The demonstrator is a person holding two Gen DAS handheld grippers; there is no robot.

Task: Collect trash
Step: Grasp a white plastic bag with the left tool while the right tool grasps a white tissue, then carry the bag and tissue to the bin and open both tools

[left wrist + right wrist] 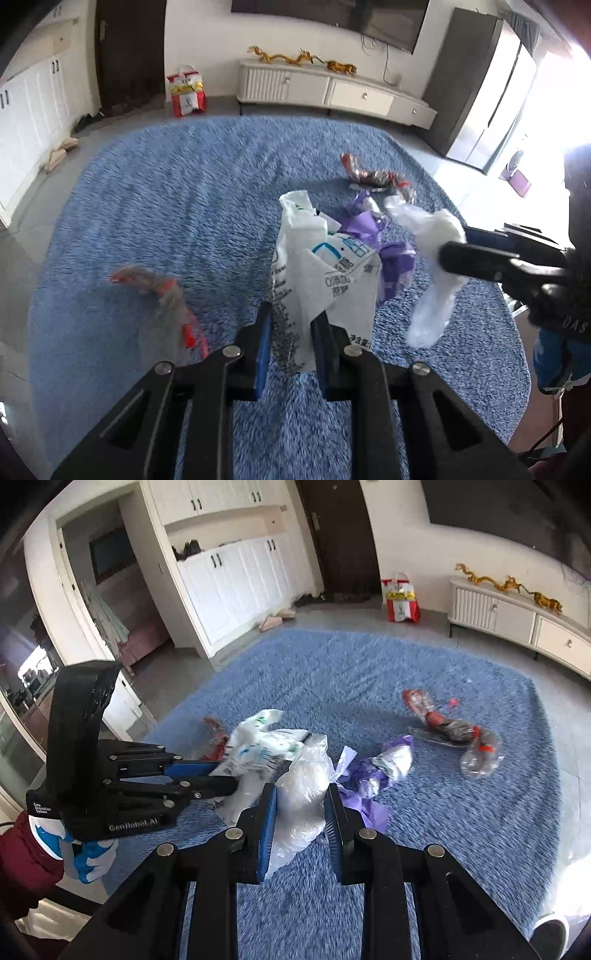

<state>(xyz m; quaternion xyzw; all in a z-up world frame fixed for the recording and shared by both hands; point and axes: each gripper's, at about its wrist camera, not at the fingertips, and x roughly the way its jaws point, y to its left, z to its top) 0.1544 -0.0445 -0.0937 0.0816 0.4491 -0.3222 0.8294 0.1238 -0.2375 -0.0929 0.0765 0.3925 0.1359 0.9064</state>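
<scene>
Left wrist view: left gripper [291,325] is clamped narrow on the white printed wrapper [321,266]; the thin film could slip out if jerked, and a red-clear wrapper [162,299] lies on the blue rug [147,206] to its left. Right wrist view: right gripper [301,805] pinches a clear plastic bag [303,790] at mid width, loose tail hanging; purple wrapper [365,786] just right of it, bottle trash [454,731] farther right-ahead.

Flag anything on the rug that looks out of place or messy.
Litter lies on the blue shag rug: crumpled purple plastic, and clear red-trimmed wrappers at its far side and left side. The left gripper holds a printed white bag; the right gripper holds clear crumpled plastic.
</scene>
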